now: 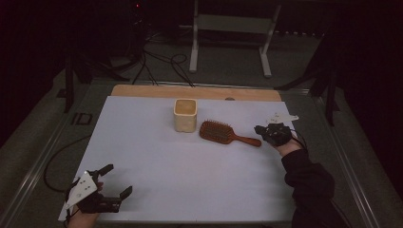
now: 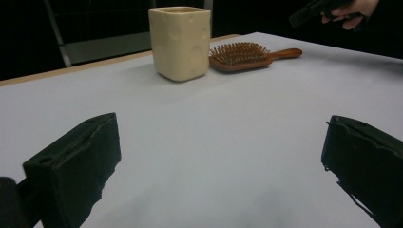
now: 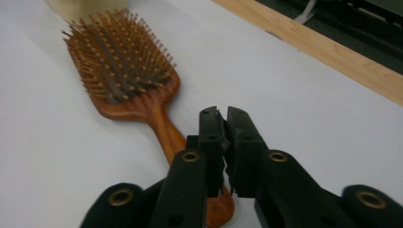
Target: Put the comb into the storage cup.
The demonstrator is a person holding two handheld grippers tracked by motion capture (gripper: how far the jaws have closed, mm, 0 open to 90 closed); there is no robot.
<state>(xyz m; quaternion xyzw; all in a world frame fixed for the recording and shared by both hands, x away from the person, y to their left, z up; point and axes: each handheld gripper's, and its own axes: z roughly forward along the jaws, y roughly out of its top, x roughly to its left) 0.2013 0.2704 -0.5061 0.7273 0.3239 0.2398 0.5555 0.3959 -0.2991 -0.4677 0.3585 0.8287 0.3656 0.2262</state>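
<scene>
left gripper (image 1: 115,180) jaws wide | right gripper (image 3: 223,114) jaws together above hairbrush (image 3: 124,76) handle

Cream dimpled cup (image 1: 185,115), reddish-brown wooden hairbrush (image 1: 223,133), white table cover (image 1: 180,175), black tongs (image 3: 223,142).

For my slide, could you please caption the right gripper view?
Right gripper, jaws together, above the wooden hairbrush handle.

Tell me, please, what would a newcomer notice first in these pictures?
A wooden hairbrush lies bristles up on the white table, just right of a cream square cup. The right gripper, jaws together, sits at the end of the brush handle. The left gripper waits wide open at the near left corner.
</scene>
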